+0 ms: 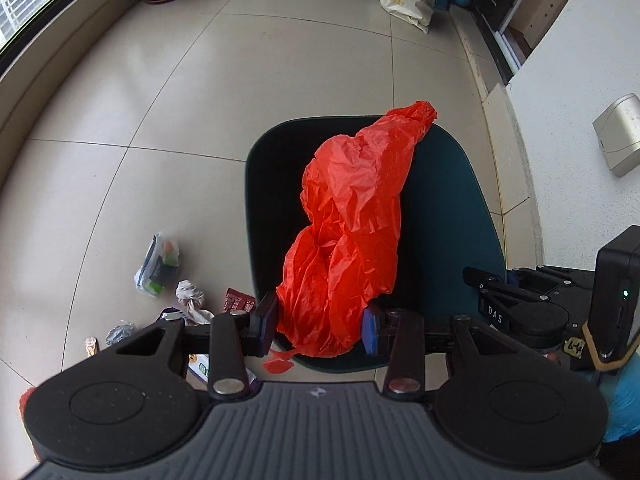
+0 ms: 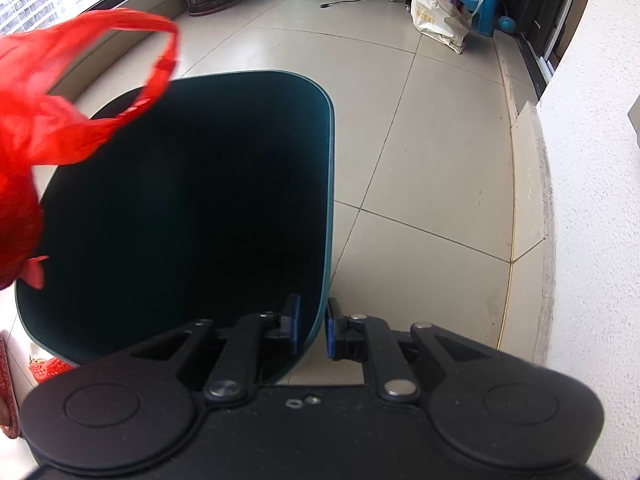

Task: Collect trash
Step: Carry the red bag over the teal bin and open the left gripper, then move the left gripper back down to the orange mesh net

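1. The left gripper (image 1: 320,326) points down over a dark teal trash bin (image 1: 448,208), its jaws set fairly wide with the lower bunch of a crumpled red plastic bag (image 1: 352,216) between the blue pads (image 1: 370,330); whether the pads actually pinch the plastic cannot be told.

2. The right gripper (image 2: 312,330) also looks down from above, its jaws narrowed around the near right wall of the trash bin (image 2: 326,208), one pad inside and one outside; a thin gap shows on the outer side, so a firm clamp cannot be confirmed.

3. The left wrist view shows the bag draped across the bin's mouth, with the right gripper (image 1: 488,284) at the bin's right edge.

4. Only the left wrist view shows the litter on the tiled floor (image 1: 160,100) left of the bin: a clear wrapper bundle (image 1: 158,266), a crumpled white wad (image 1: 192,300) and a dark red packet (image 1: 238,302).

5. Only the right wrist view shows the bag's looped handle (image 2: 152,60) lifted at upper left, and the bin's dark, shadowed interior.

6. Both views take in a cream tote bag (image 2: 438,20) near the far wall.
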A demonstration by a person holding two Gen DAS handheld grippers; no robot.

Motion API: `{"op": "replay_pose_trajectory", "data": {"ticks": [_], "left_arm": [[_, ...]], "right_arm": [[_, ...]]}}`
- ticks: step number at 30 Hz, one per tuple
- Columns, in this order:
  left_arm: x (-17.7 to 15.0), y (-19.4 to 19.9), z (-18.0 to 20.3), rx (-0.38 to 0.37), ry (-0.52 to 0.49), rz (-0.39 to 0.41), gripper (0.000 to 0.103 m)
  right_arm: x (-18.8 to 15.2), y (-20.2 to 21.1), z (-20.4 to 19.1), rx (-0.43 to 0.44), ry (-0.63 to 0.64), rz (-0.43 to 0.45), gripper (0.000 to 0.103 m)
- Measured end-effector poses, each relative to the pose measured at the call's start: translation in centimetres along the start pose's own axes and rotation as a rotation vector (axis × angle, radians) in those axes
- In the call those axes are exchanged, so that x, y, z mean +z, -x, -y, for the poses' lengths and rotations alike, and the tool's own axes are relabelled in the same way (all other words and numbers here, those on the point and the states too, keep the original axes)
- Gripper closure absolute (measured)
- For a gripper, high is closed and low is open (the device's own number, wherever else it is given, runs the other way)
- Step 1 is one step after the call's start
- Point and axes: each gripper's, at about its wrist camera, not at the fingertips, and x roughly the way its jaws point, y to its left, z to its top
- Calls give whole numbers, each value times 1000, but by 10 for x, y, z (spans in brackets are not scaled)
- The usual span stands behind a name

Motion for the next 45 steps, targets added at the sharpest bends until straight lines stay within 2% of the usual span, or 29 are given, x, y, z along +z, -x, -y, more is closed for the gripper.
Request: {"op": "replay_pose_trajectory", "data": {"ticks": [4, 10, 16, 18, 22, 25, 28, 33, 36, 42, 45], "left_arm": [[9, -47, 21, 61, -37, -72, 63], [14, -106, 40, 109, -66, -180, 63], [22, -142, 51, 91, -76, -273, 62], [19, -148, 54, 101, -94, -286, 61], [13, -154, 55, 70, -111, -306, 59], [12, -156, 56, 92, -125, -295, 53], [9, -152, 55, 66, -122, -282, 33], [-1, -142, 55, 48, -147, -253, 33], [5, -133, 54, 27, -154, -227, 33], [-15, -90, 52, -18, -209, -141, 33], [-11, -67, 47, -47, -224, -97, 33]], "right_arm": [[-5, 0, -2, 3, 20, 4, 92], [-7, 1, -5, 11, 49, 0, 92], [-7, 1, -9, 8, 92, -6, 92], [-7, 1, -9, 9, 95, -5, 91], [-8, 2, -10, 11, 99, -2, 91], [-8, 3, -11, 10, 99, -2, 91], [-9, 4, -10, 11, 95, -3, 91], [-7, 4, -12, 2, 98, -4, 91], [-6, 3, -14, -5, 102, -4, 91], [-5, 2, -12, -2, 87, -8, 91], [-4, 1, -13, -9, 86, -11, 91]]}}
